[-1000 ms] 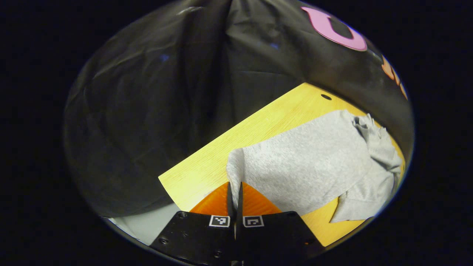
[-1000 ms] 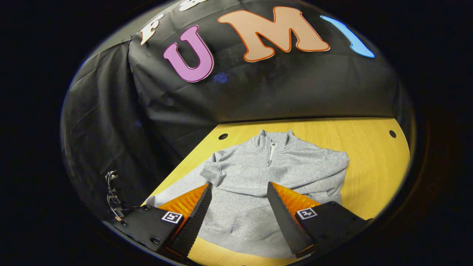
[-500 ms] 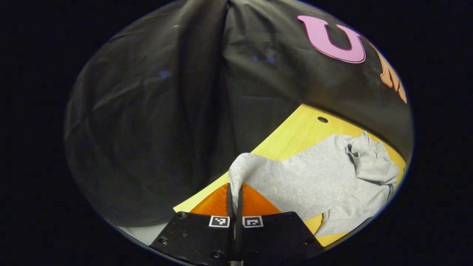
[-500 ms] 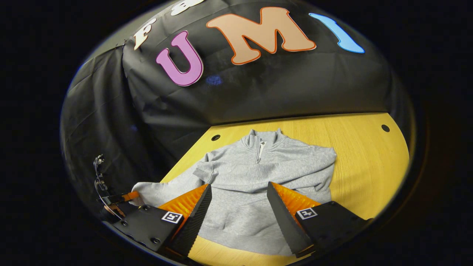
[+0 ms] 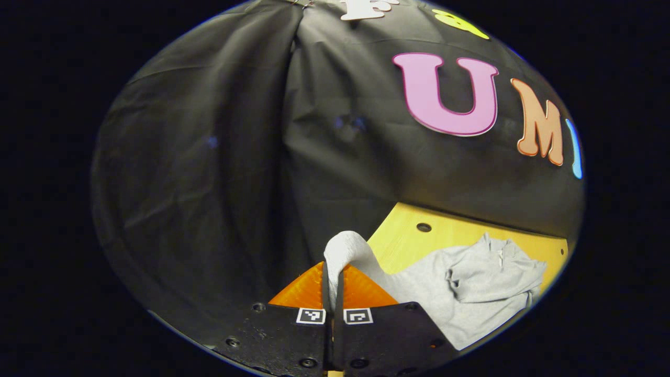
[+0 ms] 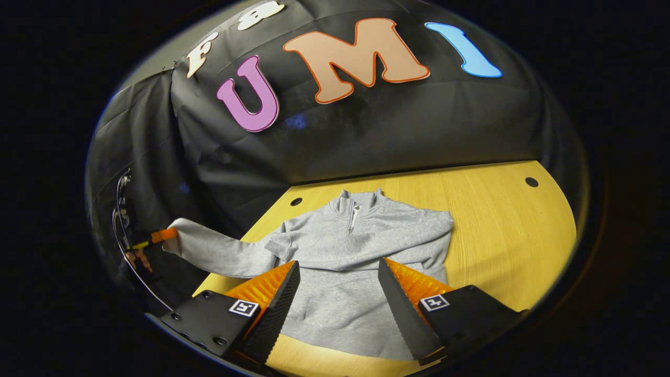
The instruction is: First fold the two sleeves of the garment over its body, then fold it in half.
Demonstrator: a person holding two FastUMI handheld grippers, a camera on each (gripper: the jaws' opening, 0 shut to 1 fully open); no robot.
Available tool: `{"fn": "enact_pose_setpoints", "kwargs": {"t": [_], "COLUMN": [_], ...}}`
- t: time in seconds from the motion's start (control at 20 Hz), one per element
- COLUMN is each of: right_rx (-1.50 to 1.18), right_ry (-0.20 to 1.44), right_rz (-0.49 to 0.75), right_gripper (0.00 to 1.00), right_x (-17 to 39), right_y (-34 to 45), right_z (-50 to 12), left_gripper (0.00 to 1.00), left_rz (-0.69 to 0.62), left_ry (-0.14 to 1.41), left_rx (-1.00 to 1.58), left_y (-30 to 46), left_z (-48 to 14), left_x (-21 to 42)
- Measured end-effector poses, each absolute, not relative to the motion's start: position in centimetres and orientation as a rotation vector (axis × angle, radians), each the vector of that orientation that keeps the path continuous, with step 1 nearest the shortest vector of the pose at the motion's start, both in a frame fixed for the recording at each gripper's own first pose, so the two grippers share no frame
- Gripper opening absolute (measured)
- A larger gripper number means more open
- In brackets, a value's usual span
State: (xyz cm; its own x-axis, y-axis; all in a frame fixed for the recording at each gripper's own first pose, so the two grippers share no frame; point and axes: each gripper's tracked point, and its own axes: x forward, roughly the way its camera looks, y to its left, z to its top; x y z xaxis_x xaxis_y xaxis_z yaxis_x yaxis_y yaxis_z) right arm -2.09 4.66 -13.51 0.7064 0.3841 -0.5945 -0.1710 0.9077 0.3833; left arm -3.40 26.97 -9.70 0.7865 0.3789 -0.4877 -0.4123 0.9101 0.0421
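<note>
A gray zip-neck sweatshirt (image 6: 361, 251) lies on a yellow wooden table (image 6: 502, 220), with its collar near the far edge by the black cloth wall (image 6: 366, 136). One sleeve is folded across the chest. The other sleeve (image 6: 220, 251) is pulled out past the table's left edge and held up in the air.

The left gripper (image 5: 333, 272) has its two fingers squeezed tight on the cuff of that sleeve (image 5: 348, 248), and the cloth loops up over the tips. In the right gripper view, this gripper (image 6: 159, 236) shows far off at the left, at the end of the stretched sleeve.

The right gripper (image 6: 335, 293) has its fingers spread wide, with nothing between them. It hangs over the bottom part of the sweatshirt, near the table's front edge.
</note>
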Motion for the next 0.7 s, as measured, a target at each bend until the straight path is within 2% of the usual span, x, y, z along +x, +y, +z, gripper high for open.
{"fn": "enact_pose_setpoints", "kwargs": {"t": [0.3, 0.7], "right_rx": [0.331, 0.343], "right_ry": [0.713, 0.706], "right_rz": [0.253, 0.158], "right_gripper": [0.96, 0.96], "right_x": [-3.4, -6.2], "right_y": [1.5, -3.7], "right_z": [-13.3, -13.0], "left_gripper": [0.00, 0.00], "left_rz": [0.253, -0.041], "left_ry": [0.428, 0.402], "left_rx": [0.008, 0.063], "left_y": [19.0, 3.0], "left_z": [-5.1, -4.8], "left_x": [2.9, 7.9]}}
